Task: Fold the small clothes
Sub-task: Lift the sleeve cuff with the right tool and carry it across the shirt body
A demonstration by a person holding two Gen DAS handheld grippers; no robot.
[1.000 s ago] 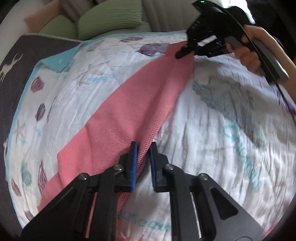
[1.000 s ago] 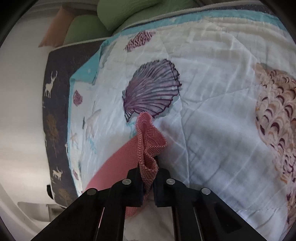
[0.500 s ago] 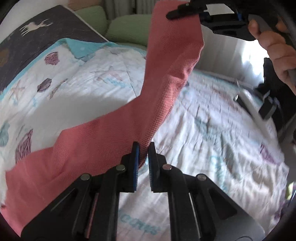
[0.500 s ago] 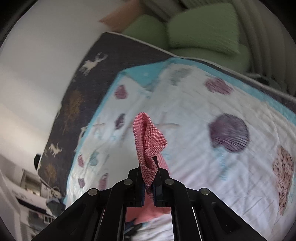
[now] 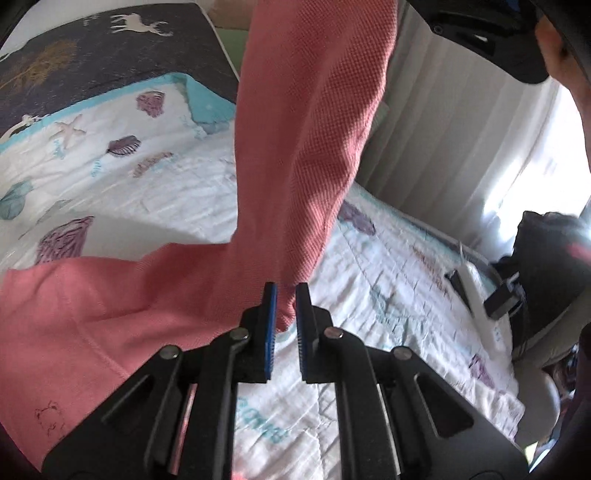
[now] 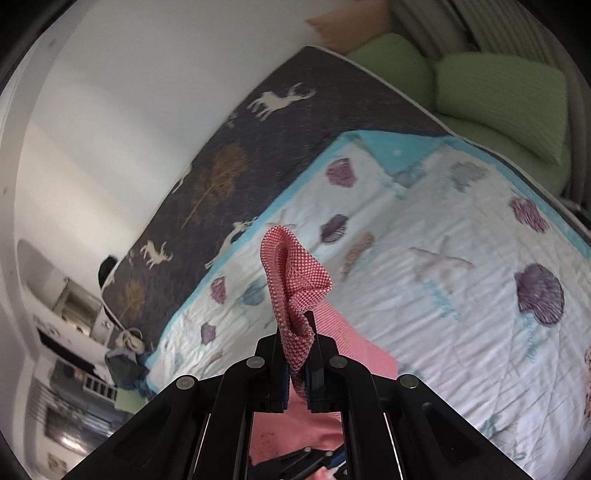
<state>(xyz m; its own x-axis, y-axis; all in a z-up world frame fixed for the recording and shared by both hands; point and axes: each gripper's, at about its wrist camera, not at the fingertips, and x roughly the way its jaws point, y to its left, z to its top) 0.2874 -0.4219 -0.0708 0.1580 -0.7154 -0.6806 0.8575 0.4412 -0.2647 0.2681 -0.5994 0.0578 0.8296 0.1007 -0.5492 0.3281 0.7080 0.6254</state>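
Observation:
A pink knit garment [image 5: 295, 155] hangs in the air over the bed. My left gripper [image 5: 282, 295] is shut on its lower edge; a pink fold sits between the blue pads. The cloth rises from there to the top of the left wrist view, where my right gripper [image 5: 480, 33] shows as a black body. In the right wrist view my right gripper [image 6: 295, 343] is shut on a bunched corner of the garment [image 6: 291, 280], which sticks up past the fingertips. More pink cloth [image 6: 347, 343] hangs below.
The bed has a white quilt [image 5: 388, 266] printed with shells and starfish, with a teal border. A dark blanket with deer [image 6: 229, 158] lies beside it. Green pillows [image 6: 498, 88] lie at the head. A dark bag [image 5: 546, 266] sits by the curtains.
Both grippers have lifted the garment off the quilt. The right gripper rose high, so the cloth now hangs steeply between them. Both stayed shut.

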